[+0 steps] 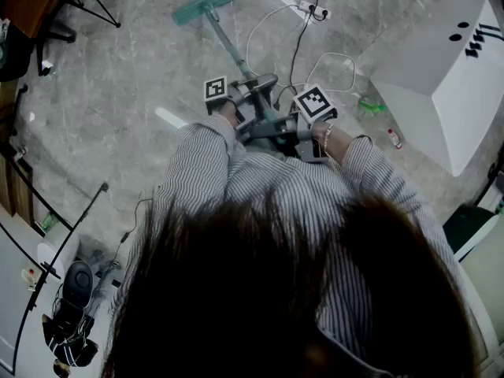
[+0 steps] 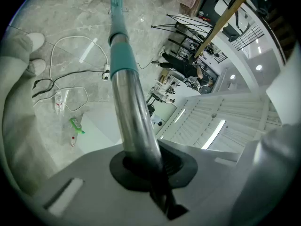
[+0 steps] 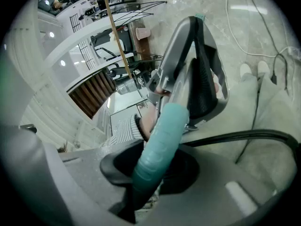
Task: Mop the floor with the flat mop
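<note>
Clamping mop [image 1: 203,6]; left gripper [image 2: 144,166], right gripper [image 3: 149,174].

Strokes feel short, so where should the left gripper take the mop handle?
Probably on the bare metal tube, near side of the teal collar: round, straight, slanting to the mop head. Come from the side, fingers across it.

The grey marbled floor [image 1: 118,77] carries the teal flat mop head [image 1: 203,6], a white power strip [image 1: 313,9], looping cables [image 1: 335,53] and a green bottle [image 1: 370,107].
</note>
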Tool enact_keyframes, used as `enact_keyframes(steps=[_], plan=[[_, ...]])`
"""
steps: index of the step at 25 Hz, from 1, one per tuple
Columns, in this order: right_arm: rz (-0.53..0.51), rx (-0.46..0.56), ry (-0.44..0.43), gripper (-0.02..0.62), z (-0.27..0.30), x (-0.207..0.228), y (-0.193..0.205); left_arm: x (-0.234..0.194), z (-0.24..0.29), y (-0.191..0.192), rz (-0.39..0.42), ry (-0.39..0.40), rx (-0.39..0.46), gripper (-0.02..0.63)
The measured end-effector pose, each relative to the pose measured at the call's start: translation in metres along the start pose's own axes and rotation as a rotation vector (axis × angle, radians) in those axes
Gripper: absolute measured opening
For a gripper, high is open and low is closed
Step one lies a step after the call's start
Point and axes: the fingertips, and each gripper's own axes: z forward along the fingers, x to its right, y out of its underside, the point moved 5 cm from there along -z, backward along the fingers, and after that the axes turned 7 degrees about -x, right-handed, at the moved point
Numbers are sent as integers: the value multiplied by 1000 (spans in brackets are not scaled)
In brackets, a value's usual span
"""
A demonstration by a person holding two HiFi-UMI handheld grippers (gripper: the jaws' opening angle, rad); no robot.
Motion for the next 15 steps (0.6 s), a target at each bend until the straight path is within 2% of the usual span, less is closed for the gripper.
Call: enact_keyframes(steps=[15], plan=[[-9,-4,-5,98,0,-2,-1,2,1,0,2,3,-3,14]])
